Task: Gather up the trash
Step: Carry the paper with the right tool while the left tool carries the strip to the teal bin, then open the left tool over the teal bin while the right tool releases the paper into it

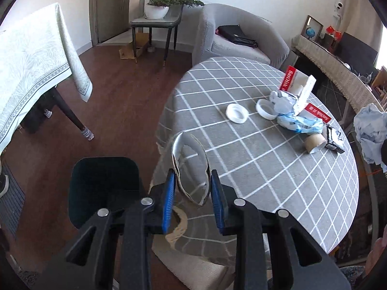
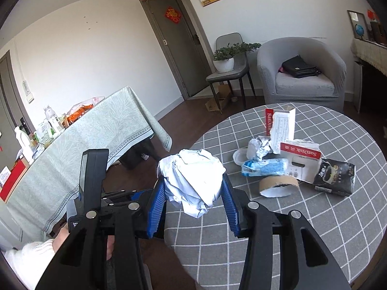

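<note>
My left gripper (image 1: 193,186) is shut on a flattened cardboard tape ring (image 1: 191,166), held above the near left edge of the round table (image 1: 254,169). A black bin (image 1: 104,188) stands on the floor just left of it. My right gripper (image 2: 193,193) is shut on a crumpled white paper wad (image 2: 193,176), held over the table's left edge; the wad also shows at the right of the left wrist view (image 1: 371,133). A trash pile lies on the table: white lids (image 1: 237,113), crumpled paper (image 2: 258,148), a blue wrapper (image 2: 264,167), a SanDisk card (image 2: 300,154), a cardboard roll (image 2: 278,184) and a black packet (image 2: 335,177).
A table with a pale green cloth (image 2: 96,140) stands to the left with bottles and snacks on it. A grey armchair (image 2: 302,72) with a black bag, and a chair with a potted plant (image 2: 225,58), stand behind the round table. The floor is brown wood (image 1: 116,91).
</note>
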The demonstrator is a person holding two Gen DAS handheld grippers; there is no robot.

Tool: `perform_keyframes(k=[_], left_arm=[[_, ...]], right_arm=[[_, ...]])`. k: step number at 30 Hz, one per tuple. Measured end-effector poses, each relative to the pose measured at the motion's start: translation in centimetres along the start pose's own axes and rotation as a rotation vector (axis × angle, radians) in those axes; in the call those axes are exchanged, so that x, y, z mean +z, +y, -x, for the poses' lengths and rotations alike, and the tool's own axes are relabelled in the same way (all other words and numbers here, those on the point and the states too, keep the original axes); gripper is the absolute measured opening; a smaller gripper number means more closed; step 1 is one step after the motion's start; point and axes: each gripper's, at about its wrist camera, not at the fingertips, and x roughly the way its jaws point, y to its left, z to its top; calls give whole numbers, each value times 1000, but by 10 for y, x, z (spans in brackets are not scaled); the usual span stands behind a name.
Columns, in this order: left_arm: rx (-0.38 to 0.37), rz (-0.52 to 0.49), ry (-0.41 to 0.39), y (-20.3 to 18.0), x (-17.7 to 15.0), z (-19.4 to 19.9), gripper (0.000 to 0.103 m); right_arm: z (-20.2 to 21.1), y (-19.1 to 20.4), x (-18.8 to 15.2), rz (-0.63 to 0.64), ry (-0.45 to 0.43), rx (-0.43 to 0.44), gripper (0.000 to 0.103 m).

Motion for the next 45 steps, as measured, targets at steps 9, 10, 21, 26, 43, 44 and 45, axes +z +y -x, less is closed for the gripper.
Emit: perform_keyframes(k=[9,10,21,26,43,44,45], left_arm=[[67,59,39,103,-4,-9,31],[69,63,55,114,-6,-13,31],[105,113,232,208,-44,-76,31],[121,132,314,236,-65,-103,31],[98,165,422,278,-100,-145,34],[93,162,420,278,-100,-144,37],[95,160,412,279,-100,-142,39]], right_arm=[[-63,46,3,55,87,35,46],[-72,53,3,60,97,44,46],[-168,120,-12,136,244,87,46],[-205,140,-22,156,306,93,46],[-287,142,-59,143,466,65,46],[-289,143,-60,146,470,65,46],[-291,143,-61,149,474,63,46]])
